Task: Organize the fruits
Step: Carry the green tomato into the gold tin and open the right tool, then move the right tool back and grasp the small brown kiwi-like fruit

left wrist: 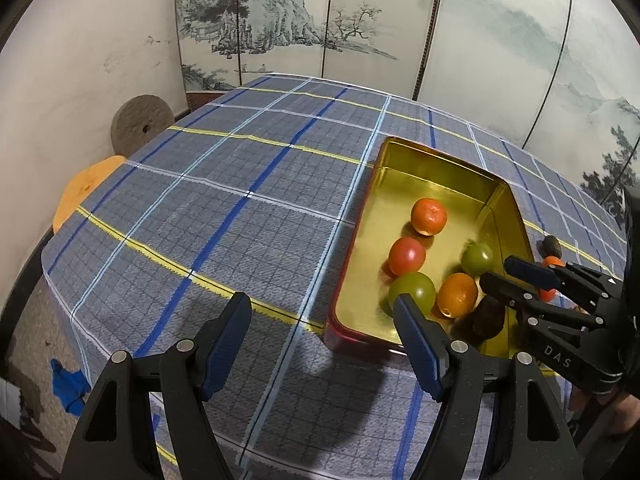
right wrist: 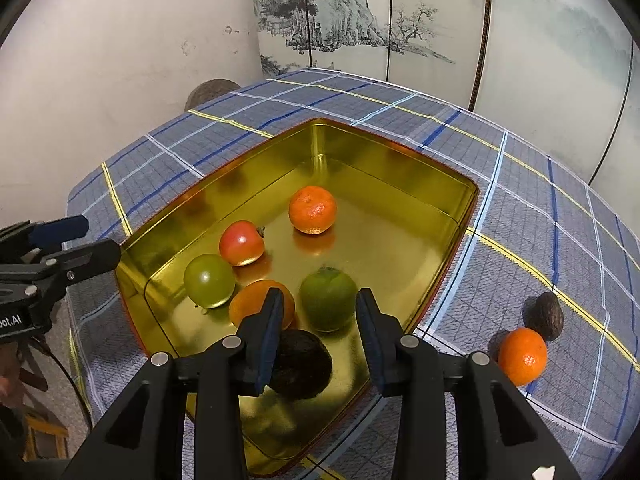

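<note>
A gold tin [right wrist: 400, 168] with a red outside [left wrist: 440, 168] sits on the plaid table. Inside lie a tangerine [right wrist: 312, 209], a red tomato [right wrist: 241, 243], a green tomato [right wrist: 209, 280], an orange [right wrist: 252, 300], a green fruit [right wrist: 328, 298] and a dark wrinkled fruit [right wrist: 302, 364]. My right gripper [right wrist: 318, 336] is open above the tin's near end, the dark fruit lying just below its left finger. My left gripper [left wrist: 322, 344] is open and empty over the cloth, left of the tin. A tangerine [right wrist: 522, 356] and a dark fruit [right wrist: 545, 316] lie on the cloth right of the tin.
The plaid cloth [left wrist: 240, 208] covers the table. A painted folding screen [left wrist: 320, 20] and a white wall stand behind. A grey round disc [left wrist: 140, 122] and an orange stool [left wrist: 84, 188] are beyond the table's left edge.
</note>
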